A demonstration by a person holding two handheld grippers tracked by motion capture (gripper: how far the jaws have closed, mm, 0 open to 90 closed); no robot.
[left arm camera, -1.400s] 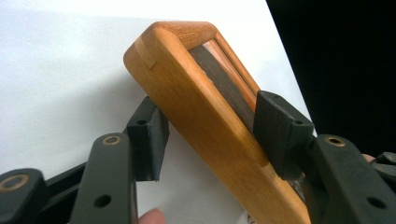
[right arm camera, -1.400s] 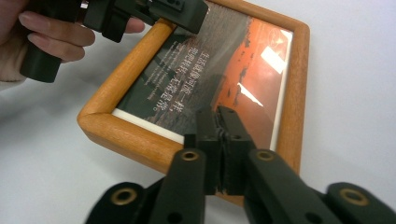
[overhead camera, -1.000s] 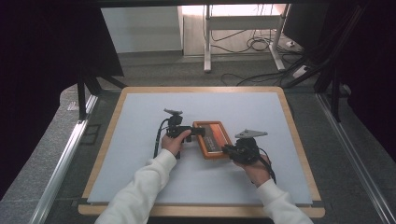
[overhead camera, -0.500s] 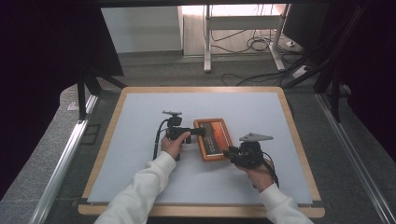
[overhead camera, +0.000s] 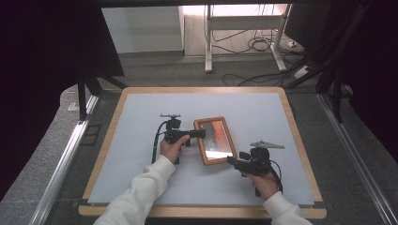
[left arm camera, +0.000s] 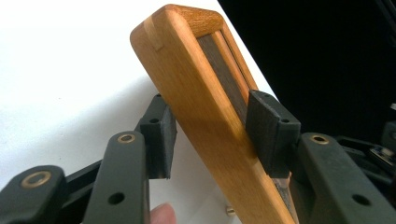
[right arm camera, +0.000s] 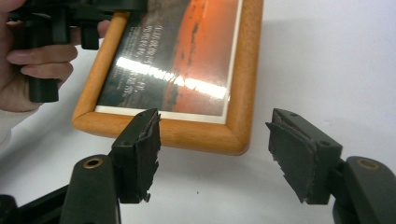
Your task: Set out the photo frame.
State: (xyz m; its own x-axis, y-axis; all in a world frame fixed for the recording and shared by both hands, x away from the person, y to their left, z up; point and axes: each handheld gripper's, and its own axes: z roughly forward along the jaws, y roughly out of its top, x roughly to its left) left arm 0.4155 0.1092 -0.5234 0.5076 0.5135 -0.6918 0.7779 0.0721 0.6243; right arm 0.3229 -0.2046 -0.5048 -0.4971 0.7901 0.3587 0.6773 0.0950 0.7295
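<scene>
A wooden picture frame (overhead camera: 216, 139) holding a reddish print sits in the middle of the white board, tilted so its glass catches the light. My left gripper (overhead camera: 201, 134) is shut on its upper left edge. In the left gripper view the pads (left arm camera: 271, 126) squeeze the frame (left arm camera: 201, 93) front and back, and the jaws have just been closing. My right gripper (overhead camera: 231, 161) stands open just off the frame's near right corner. Its jaws have just been opening, with nothing between them. In the right gripper view (right arm camera: 215, 135) the frame's near edge (right arm camera: 177, 60) lies just beyond the tips.
The white board has a wooden rim (overhead camera: 141, 90) all around. A metal rail (overhead camera: 65, 159) runs along the left side. Desk legs and cables (overhead camera: 253, 44) lie on the floor behind the table. The person's left hand (right arm camera: 37, 60) holds the left gripper (right arm camera: 88, 28).
The right gripper has let go of the frame, opened and drawn back toward the near right. The frame has turned more upright in the picture and tilted, still held by the left gripper.
</scene>
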